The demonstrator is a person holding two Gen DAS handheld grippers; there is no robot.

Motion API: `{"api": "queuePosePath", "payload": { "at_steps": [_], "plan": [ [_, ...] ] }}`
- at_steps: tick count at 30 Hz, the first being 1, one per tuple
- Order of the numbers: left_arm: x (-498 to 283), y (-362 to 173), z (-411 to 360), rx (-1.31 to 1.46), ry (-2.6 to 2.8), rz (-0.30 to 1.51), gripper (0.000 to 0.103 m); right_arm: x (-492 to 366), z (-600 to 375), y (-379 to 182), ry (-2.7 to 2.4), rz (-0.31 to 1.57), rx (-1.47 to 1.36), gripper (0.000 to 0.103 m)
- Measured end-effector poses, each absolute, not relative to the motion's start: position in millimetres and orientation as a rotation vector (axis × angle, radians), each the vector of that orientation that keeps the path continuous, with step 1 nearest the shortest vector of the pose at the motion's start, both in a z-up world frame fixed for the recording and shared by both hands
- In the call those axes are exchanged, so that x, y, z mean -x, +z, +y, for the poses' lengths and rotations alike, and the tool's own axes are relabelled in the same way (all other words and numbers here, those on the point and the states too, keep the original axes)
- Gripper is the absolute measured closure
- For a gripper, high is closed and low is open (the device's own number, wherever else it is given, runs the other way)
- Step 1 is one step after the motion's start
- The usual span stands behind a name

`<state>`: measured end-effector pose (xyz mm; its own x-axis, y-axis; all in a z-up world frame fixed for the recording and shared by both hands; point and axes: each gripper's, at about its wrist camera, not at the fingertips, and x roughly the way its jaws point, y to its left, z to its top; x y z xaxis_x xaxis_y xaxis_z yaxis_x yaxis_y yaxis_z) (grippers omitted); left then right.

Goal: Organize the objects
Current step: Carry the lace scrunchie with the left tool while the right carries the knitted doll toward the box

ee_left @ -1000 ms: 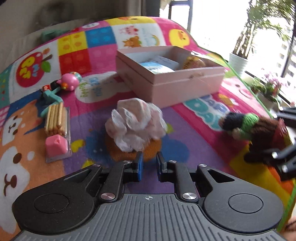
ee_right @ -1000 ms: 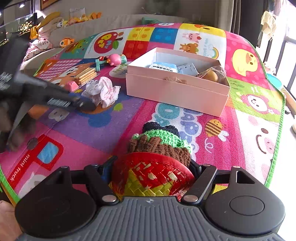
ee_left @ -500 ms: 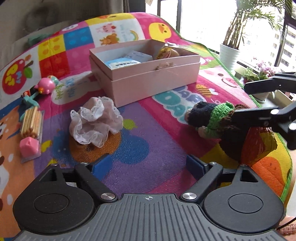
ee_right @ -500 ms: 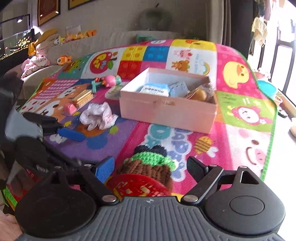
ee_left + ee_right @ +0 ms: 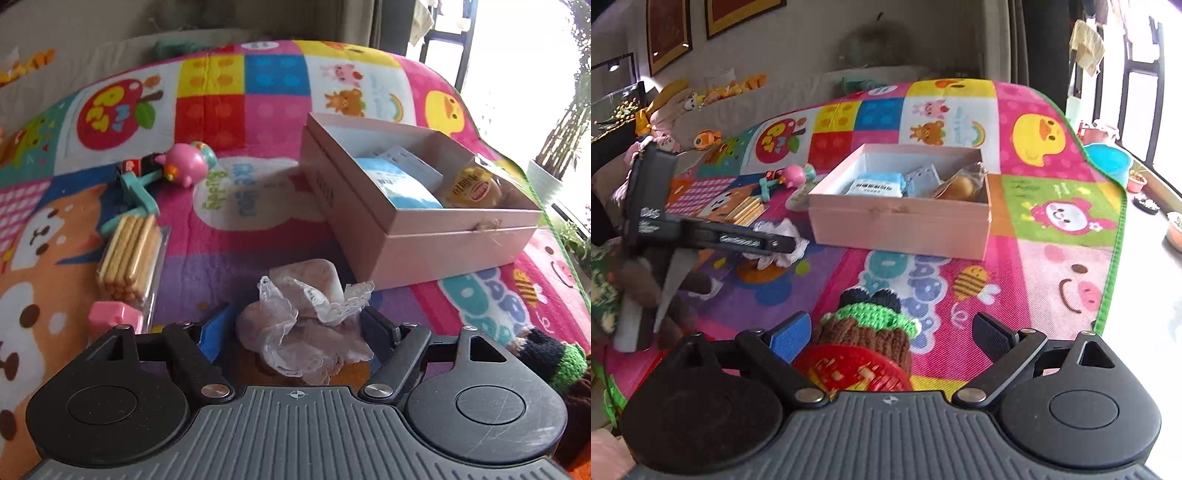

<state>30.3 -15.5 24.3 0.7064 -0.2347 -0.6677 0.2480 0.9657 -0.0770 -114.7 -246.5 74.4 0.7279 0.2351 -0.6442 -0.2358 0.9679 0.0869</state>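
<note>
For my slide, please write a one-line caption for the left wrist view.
Open left gripper straddles a lace scrunchie on the play mat, near the pink box.

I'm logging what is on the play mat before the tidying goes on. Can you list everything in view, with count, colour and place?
Box: 1, pink, open, on the mat's right half.
Packet: 1, blue and white, inside the box.
Wrapped bun: 1, yellow-brown, in the box's right end.
Lace scrunchie: 1, white-pink, on the mat between the left fingers.
Biscuit stick pack: 1, tan, left of the scrunchie.
Pink block: 1, below the stick pack.
Pig toy: 1, pink with teal handle, far left.
Crocheted doll: 1, brown, green and black, between the right fingers.
Play mat: 1, multicoloured, under everything.
Left hand-held gripper: open around the scrunchie.
Right hand-held gripper: open around the doll.
</note>
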Motion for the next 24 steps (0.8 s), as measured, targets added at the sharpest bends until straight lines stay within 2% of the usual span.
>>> {"api": "queuePosePath", "payload": {
  "at_steps": [2, 3, 8, 10, 14, 18, 21, 23, 24],
  "plan": [
    [-25.8, 26.2, -14.7, -0.027, -0.278, 0.734, 0.053, 112.9, -241.2, 69.3, 0.286, 0.743, -0.018, 0.008],
    [-21.4, 28.1, -12.3, -0.015, -0.301, 0.738, 0.08, 110.4, -239.2, 67.0, 0.295, 0.759, -0.026, 0.008],
    [10.0, 41.8, -1.0, -0.009, -0.389, 0.736, 0.08, 93.6, -224.2, 46.2, 0.3, 0.838, 0.013, 0.008],
    [19.6, 55.4, 2.4, 0.03, -0.426, 0.712, 0.08, 92.3, -219.3, 42.4, 0.316, 0.865, 0.04, 0.029],
    [14.7, 98.0, -6.9, 0.096, -0.501, 0.567, 0.079, 92.8, -229.8, 60.5, 0.362, 0.834, -0.015, 0.031],
    [-32.8, 119.4, -43.0, 0.182, -0.574, 0.469, 0.075, 88.3, -246.9, 93.7, 0.334, 0.726, -0.043, 0.031],
    [-83.7, 100.2, -74.8, 0.257, -0.6, 0.573, 0.069, 73.6, -265.2, 116.4, 0.283, 0.659, -0.064, 0.031],
    [-112.1, 74.3, -101.4, 0.154, -0.534, 0.744, 0.069, 63.7, -275.9, 129.0, 0.227, 0.625, -0.062, 0.031],
    [-118.9, 62.7, -113.4, 0.056, -0.499, 0.808, 0.074, 58.2, -281.0, 134.6, 0.201, 0.611, -0.06, 0.031]
  ]
}}
